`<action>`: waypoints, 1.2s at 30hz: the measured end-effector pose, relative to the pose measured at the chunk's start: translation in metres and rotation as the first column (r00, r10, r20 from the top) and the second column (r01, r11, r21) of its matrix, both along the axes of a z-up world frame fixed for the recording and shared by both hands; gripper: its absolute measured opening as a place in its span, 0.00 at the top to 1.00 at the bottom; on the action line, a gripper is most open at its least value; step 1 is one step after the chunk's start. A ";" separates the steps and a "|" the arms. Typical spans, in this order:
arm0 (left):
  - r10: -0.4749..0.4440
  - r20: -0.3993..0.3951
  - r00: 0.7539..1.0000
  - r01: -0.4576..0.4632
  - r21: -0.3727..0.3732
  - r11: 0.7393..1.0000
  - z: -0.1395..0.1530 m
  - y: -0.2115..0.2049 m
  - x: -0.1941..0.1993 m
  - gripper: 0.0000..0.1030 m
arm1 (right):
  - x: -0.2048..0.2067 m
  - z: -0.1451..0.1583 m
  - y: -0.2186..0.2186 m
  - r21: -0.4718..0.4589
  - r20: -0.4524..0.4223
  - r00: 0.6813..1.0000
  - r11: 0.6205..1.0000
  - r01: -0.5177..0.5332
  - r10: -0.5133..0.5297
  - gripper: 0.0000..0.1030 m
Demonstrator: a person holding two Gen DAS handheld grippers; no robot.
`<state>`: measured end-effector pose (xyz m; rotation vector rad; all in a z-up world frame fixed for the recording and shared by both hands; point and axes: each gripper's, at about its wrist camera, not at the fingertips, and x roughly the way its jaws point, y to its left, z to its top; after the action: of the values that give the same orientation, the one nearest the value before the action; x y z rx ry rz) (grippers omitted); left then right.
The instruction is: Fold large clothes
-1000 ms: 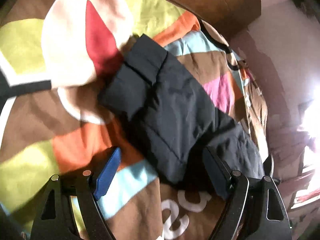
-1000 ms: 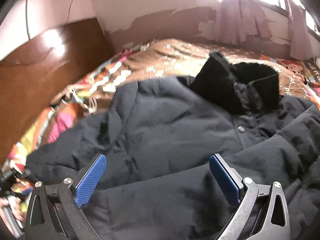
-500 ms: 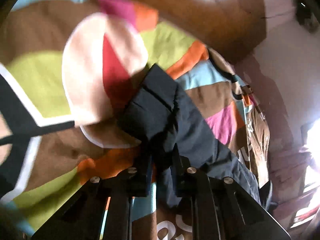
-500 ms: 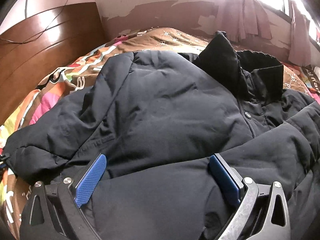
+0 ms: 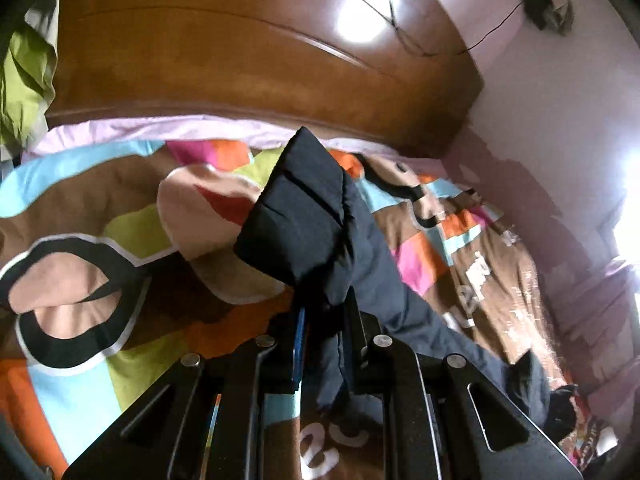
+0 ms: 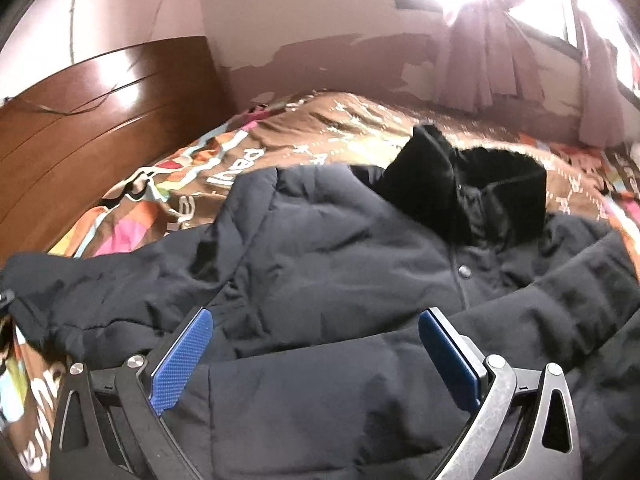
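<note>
One sleeve [image 5: 304, 216] lifted in left view; collar [image 6: 472, 196], seemingly flat, right view only

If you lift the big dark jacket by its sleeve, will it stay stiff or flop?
Probably flop: the sleeve sags over the shut left gripper. The puffy jacket likely drags, bulky rather than heavy. Its smooth shell might slip.

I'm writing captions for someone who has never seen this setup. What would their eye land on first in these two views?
First, the dark puffy jacket spread across the bed, filling the right wrist view, its black collar raised toward the window. Next, its sleeve lifted off the loud patchwork bedspread, pinched in the left gripper, wooden headboard behind. The right gripper hangs open over the jacket.
</note>
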<state>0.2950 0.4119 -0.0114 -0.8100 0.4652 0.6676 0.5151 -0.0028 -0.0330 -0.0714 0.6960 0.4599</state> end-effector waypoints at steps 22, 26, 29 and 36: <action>-0.519 0.183 0.835 0.366 0.521 0.771 0.155 -0.148 0.003 0.90 | -0.021 0.024 -0.049 -0.048 0.035 0.998 0.998 -0.051 0.053 0.00; -0.648 0.174 0.742 0.468 0.557 0.686 0.166 -0.191 0.020 0.90 | -0.023 0.039 -0.073 -0.068 0.023 0.997 0.996 -0.066 0.068 0.00; -0.731 0.155 0.664 0.536 0.583 0.611 0.172 -0.232 0.034 0.90 | -0.024 0.047 -0.101 -0.040 -0.043 0.998 0.998 -0.056 0.054 0.00; -0.868 -0.018 0.497 0.697 0.604 0.387 0.166 -0.332 0.083 0.92 | -0.029 0.047 -0.175 0.047 -0.159 0.987 0.998 0.029 -0.021 0.00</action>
<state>0.3776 0.0796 0.1548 -0.0431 0.2954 -0.2809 0.4865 -0.1774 0.0139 0.0206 0.8403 0.4618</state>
